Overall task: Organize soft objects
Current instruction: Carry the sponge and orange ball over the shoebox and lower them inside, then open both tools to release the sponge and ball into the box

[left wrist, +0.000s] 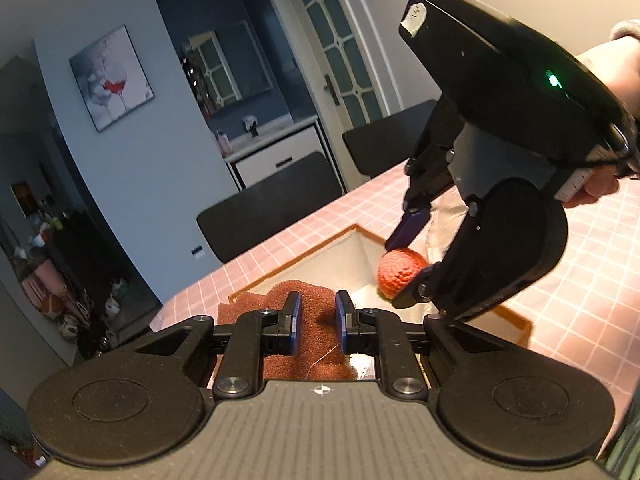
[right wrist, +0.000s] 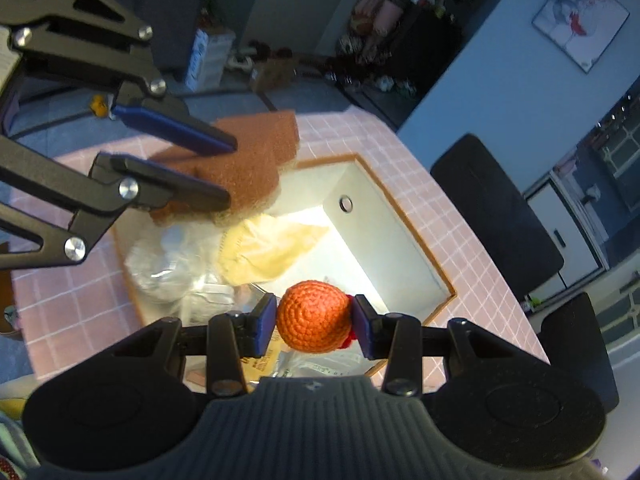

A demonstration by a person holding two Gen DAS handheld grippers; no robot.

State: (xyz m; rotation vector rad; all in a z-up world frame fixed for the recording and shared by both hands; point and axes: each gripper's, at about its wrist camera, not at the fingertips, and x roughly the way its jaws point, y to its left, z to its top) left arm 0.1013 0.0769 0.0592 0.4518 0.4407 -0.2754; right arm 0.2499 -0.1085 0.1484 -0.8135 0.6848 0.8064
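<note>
My left gripper (left wrist: 318, 320) is shut on a brown sponge (left wrist: 316, 344) and holds it over the near edge of a white box with a brown rim (left wrist: 296, 262). The sponge (right wrist: 256, 160) and left gripper (right wrist: 230, 170) also show in the right wrist view, at the box's left corner. My right gripper (right wrist: 316, 318) is shut on an orange crocheted ball (right wrist: 314, 316) and holds it above the box (right wrist: 404, 248). The ball also shows in the left wrist view (left wrist: 400, 274), between the right gripper's fingers (left wrist: 406, 226).
Inside the box lie a pale yellow cloth (right wrist: 268, 250) and clear plastic bags (right wrist: 168, 264). The box stands on a table with a pink checked cloth (right wrist: 472, 248). Black chairs (right wrist: 496, 208) stand along the far side of the table.
</note>
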